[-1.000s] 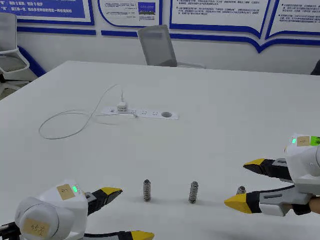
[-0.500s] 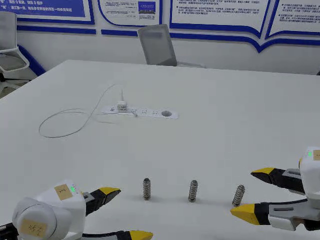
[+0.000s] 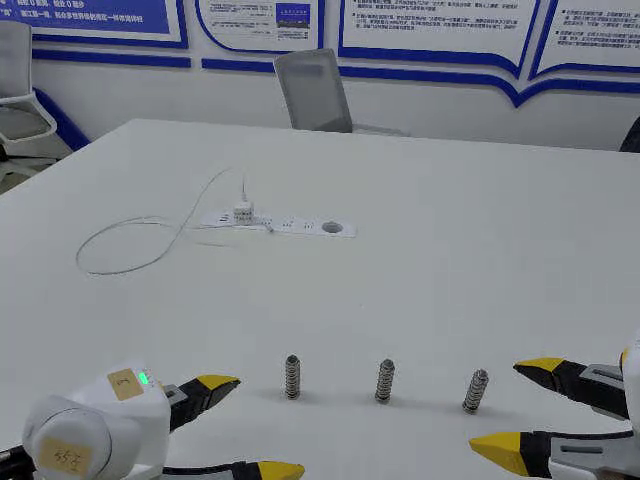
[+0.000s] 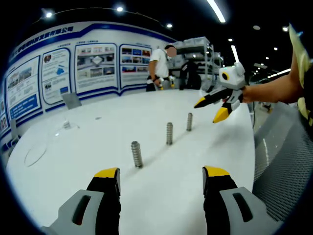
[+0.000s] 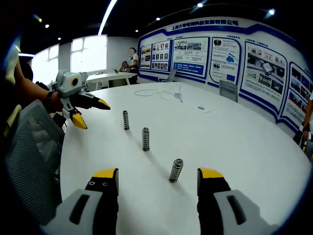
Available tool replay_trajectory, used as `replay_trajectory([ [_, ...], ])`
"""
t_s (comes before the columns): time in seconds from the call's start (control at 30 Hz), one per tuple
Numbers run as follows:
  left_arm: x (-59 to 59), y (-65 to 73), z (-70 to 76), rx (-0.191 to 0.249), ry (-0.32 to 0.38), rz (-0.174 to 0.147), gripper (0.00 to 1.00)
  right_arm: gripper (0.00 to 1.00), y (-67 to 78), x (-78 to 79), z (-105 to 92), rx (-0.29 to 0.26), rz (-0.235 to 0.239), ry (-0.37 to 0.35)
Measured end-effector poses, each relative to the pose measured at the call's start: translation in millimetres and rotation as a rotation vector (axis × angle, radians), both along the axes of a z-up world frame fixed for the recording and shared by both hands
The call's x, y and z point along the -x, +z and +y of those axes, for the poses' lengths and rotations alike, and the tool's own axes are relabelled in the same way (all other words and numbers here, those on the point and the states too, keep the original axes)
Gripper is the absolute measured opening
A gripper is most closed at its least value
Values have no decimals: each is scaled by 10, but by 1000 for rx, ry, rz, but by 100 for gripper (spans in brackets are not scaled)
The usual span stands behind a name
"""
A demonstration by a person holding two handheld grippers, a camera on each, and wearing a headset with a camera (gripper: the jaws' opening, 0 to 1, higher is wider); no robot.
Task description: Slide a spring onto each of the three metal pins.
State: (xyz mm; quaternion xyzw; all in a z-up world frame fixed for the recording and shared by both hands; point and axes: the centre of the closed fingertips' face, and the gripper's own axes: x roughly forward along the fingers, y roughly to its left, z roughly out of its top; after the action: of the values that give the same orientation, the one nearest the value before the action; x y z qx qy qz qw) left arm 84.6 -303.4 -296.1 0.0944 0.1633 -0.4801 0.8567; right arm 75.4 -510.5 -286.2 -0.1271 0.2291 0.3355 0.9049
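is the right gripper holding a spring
No, the right gripper is open and empty; the nearest coiled metal spring stands apart on the white table.

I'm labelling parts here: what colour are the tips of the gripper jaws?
Yellow, on black jaws; clearest on the right gripper in the right gripper view.

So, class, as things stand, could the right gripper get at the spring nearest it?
Probably yes. The right gripper sits just beside the nearest spring, fingers open and facing it, with bare table between them and nothing in the way.
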Motion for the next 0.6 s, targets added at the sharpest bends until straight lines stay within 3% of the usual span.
replay_trajectory([
  [0.6, -13, 14, 12, 4, 6, 2, 69, 67, 10, -8, -19, -18, -11, -18],
])
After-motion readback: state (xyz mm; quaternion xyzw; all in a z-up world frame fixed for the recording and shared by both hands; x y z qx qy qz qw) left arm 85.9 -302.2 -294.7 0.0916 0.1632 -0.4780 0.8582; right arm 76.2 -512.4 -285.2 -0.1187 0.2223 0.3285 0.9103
